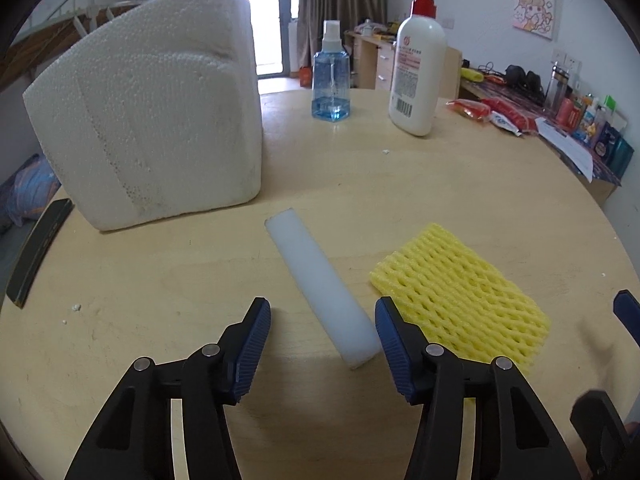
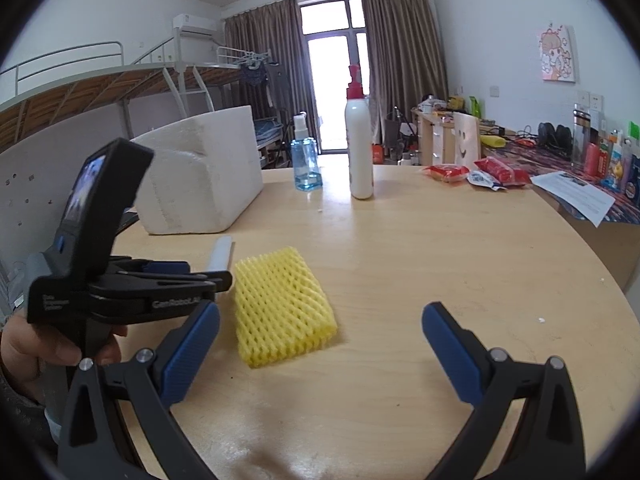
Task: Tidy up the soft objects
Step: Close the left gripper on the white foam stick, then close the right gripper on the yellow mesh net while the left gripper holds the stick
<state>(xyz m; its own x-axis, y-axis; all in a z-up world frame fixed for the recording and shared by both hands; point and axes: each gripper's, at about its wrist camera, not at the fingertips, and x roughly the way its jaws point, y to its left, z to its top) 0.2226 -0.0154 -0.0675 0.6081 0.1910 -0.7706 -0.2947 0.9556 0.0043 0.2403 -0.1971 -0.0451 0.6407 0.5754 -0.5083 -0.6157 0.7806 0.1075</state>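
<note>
A white foam bar point(image 1: 322, 286) lies on the round wooden table point(image 1: 400, 184), its near end between the open fingers of my left gripper point(image 1: 322, 338). A yellow foam net sleeve point(image 1: 460, 294) lies flat just right of the bar. A big white styrofoam block point(image 1: 148, 120) stands at the back left. In the right wrist view the yellow sleeve point(image 2: 280, 306) lies ahead and left of my open, empty right gripper point(image 2: 320, 344). The left gripper point(image 2: 132, 288) shows there at the left, with the bar's far end point(image 2: 220, 256) past it.
A blue spray bottle point(image 1: 331, 80) and a white pump bottle point(image 1: 418, 64) stand at the back of the table. A dark flat object point(image 1: 38, 248) lies at the left edge. Red snack packets point(image 2: 476, 172) and papers point(image 2: 576, 196) lie at the right.
</note>
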